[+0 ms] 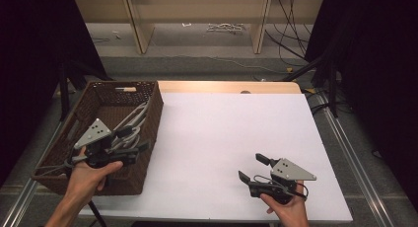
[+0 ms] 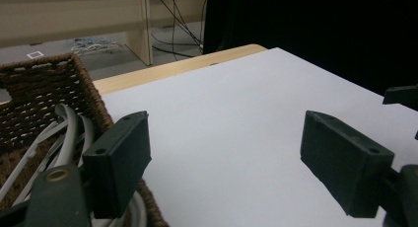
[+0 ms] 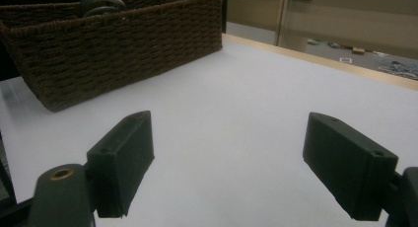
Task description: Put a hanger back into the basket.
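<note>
- Grey cables [image 1: 129, 126] lie coiled inside the wicker basket [image 1: 148, 91] at the worktop's [image 1: 231, 138] left edge; the tangle hides how many there are.
- Left hand-held gripper [image 1: 140, 147] hangs at the basket's near right rim, jaws apart, empty, probably after a drop.
- Right hand-held gripper [image 1: 251, 169] rests idle on the worktop, jaws apart, empty.

Black hand-held gripper [image 1: 143, 147], grey triangular plate, trailing cable
</note>
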{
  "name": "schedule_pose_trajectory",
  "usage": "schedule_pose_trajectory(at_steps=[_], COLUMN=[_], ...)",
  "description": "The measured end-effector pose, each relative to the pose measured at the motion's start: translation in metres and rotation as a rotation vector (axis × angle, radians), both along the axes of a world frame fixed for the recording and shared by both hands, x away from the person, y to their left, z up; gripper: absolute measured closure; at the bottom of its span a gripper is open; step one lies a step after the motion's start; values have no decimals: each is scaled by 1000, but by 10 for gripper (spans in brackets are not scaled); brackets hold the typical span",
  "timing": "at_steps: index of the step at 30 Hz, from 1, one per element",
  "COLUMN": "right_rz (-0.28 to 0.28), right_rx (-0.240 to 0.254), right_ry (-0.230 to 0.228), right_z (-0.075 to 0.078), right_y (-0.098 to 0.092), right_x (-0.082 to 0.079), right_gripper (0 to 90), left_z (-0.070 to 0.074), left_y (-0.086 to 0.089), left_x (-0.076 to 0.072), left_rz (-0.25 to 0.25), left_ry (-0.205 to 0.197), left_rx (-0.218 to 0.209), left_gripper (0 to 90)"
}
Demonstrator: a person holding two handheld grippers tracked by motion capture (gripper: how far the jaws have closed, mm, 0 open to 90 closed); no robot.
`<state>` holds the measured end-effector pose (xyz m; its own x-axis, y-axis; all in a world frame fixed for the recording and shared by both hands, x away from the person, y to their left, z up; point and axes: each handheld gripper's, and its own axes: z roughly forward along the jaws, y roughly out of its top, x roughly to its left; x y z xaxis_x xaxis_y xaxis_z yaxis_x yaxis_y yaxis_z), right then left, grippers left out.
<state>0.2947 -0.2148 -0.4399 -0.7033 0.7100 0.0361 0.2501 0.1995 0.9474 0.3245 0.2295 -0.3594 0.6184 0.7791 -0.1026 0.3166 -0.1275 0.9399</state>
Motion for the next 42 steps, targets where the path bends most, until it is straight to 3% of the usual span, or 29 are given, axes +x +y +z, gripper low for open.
schedule_pose_trajectory(at_steps=[13, 19, 20, 24, 30, 42], right_rz=[-10, 2, 3, 1, 7, 11], right_rx=[6, 23, 5, 7, 14, 31], right_ry=[-10, -16, -9, -4, -15, -27], right_z=[0, 0, 1, 2, 3, 5], right_y=[0, 2, 1, 1, 2, 3], right_x=[0, -1, -1, -2, -3, -8], right_gripper=[202, 201, 201, 200, 200, 177], left_z=[-13, -19, -20, -25, -32, -64], left_y=[-28, -34, -34, -37, -40, -41], left_x=[-13, -16, -17, -19, -20, -28], left_rz=[-55, -71, -76, -89, -94, -89], left_ry=[-31, -52, -59, -53, -71, -106], left_rx=[-35, -43, -41, -58, -51, -11], left_gripper=[165, 163, 163, 159, 159, 159])
